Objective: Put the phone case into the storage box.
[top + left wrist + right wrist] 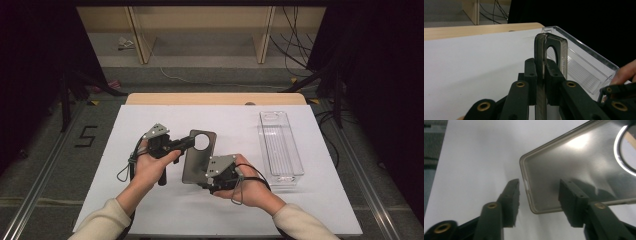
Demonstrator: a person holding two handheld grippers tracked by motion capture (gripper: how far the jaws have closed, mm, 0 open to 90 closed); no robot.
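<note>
hiding phone case [541,72] edge: left hand-held gripper [541,75]

Your phone case [199,156]: smoky translucent grey, soft-looking, rectangular, rounded corners, large round cutout near far end. You hold it off white table surface near table's middle, open inner side up; raised rim along edges; small slot cutouts in near short edge [527,185].

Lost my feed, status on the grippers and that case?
Left gripper shut on phone case. Right gripper open, jaws astride its corner. Clear tray beside, nothing blocking.
</note>
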